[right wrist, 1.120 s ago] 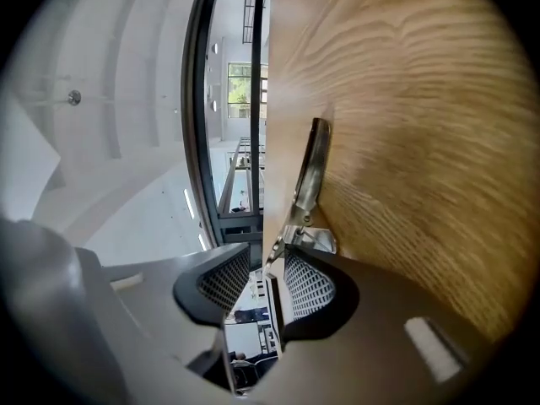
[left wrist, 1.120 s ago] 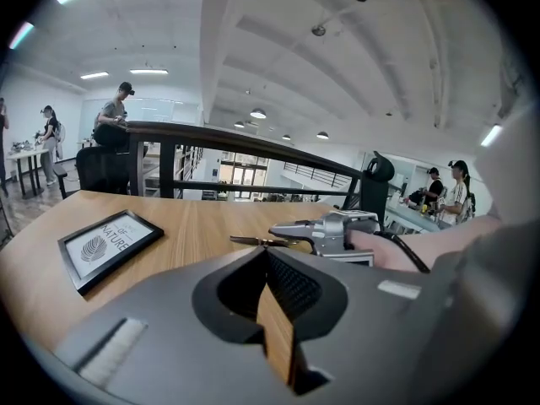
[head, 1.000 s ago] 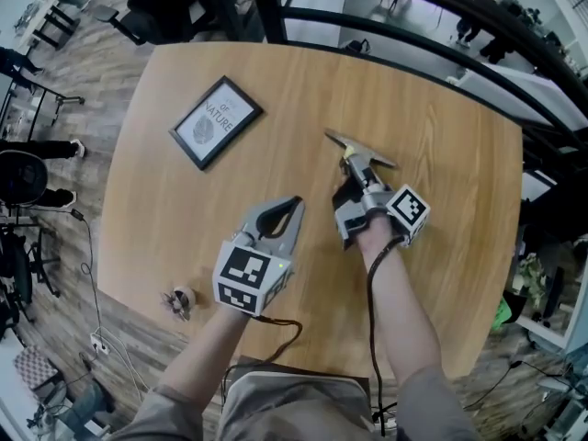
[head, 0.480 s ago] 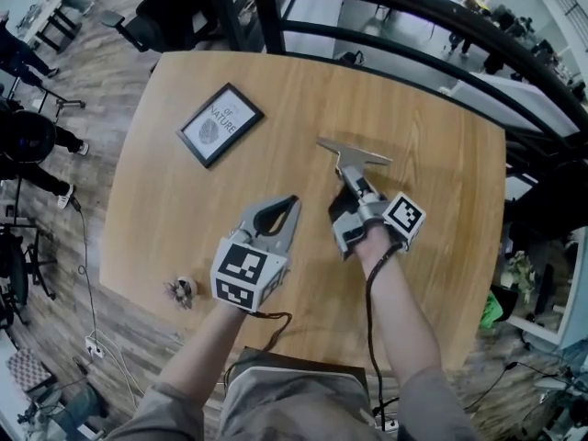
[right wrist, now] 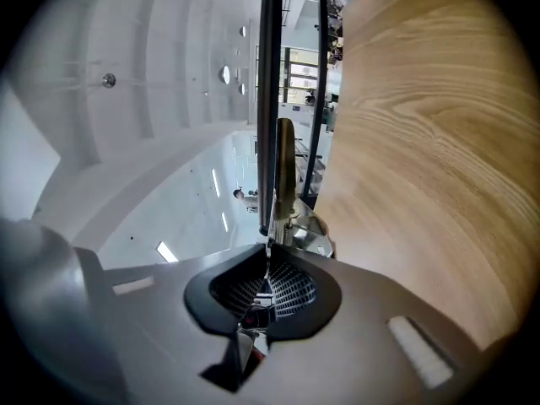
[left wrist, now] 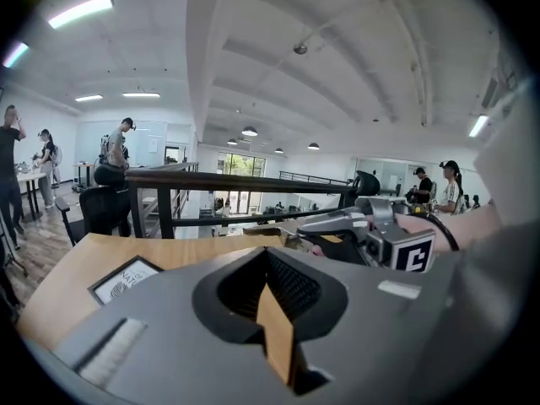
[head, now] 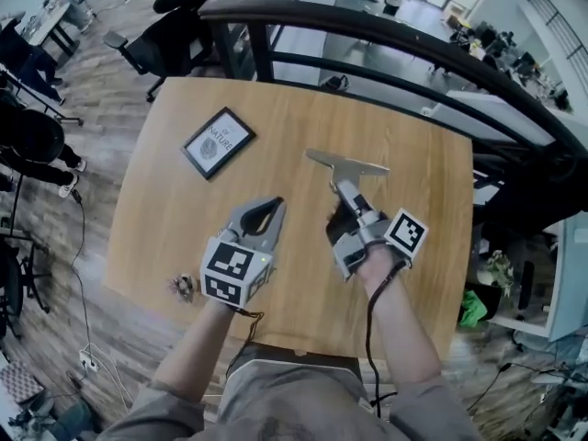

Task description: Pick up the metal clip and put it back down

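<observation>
The metal clip (head: pixel 344 165), a silver T-shaped piece, hangs above the wooden table (head: pixel 432 191). My right gripper (head: pixel 347 191) is shut on its stem; its jaws have just been closing with the clip between them. In the right gripper view the clip (right wrist: pixel 284 175) sticks straight out from the meeting fingertips of the right gripper (right wrist: pixel 270 247). My left gripper (head: pixel 273 208) is beside it on the left, shut with nothing in it, also raised over the table. The left gripper view shows its closed jaws (left wrist: pixel 268 256) and the right gripper (left wrist: pixel 371 230) beyond.
A black-framed picture (head: pixel 219 142) lies on the table's far left part. A small object (head: pixel 184 288) sits at the near left edge. A black railing (head: pixel 367 26) runs behind the table, with office chairs (head: pixel 175 26) on the floor at the left.
The right gripper has closed on the clip and risen off the table with it. The left gripper has risen too, staying shut and empty.
</observation>
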`<action>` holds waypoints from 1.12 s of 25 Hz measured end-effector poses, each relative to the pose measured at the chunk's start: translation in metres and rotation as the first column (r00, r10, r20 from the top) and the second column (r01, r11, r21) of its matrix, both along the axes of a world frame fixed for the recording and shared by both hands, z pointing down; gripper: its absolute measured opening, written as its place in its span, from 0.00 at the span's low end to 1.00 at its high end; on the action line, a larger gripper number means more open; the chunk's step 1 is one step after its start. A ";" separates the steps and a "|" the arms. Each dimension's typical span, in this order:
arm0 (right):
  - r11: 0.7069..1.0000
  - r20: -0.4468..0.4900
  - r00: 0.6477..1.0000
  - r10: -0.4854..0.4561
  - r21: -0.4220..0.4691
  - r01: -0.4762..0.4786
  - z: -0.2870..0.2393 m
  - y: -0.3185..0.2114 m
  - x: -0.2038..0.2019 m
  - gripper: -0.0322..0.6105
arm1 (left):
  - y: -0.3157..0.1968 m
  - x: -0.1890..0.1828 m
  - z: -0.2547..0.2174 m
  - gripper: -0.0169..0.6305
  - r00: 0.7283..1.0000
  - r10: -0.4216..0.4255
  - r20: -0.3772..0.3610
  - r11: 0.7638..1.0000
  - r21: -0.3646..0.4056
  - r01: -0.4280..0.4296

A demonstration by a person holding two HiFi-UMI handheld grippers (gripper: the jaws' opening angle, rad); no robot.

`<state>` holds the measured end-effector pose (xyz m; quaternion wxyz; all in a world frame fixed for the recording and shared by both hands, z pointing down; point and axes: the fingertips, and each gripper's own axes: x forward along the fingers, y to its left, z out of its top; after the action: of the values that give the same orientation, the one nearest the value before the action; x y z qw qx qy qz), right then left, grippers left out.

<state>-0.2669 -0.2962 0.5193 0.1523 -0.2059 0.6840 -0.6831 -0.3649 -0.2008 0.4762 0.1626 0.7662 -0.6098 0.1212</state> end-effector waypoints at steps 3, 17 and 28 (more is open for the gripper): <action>1.000 0.008 1.000 0.005 0.012 -0.005 -0.031 0.011 0.018 0.08 | 0.003 0.012 -0.024 0.03 0.999 0.025 0.034 0.999 0.026 -0.026; 0.999 0.066 0.998 -0.009 0.034 0.007 -0.100 0.087 0.079 0.08 | 0.054 0.052 -0.093 0.03 0.987 0.101 0.126 0.990 0.085 -0.112; 0.998 0.051 0.998 -0.044 -0.045 0.047 -0.085 0.149 0.091 0.08 | 0.106 0.045 -0.097 0.03 0.994 0.044 0.101 0.996 0.074 -0.052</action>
<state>-0.1762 -0.1473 0.4346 0.1490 -0.1766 0.6683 -0.7071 -0.3201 -0.0946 0.3794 0.0999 0.7793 -0.6026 0.1397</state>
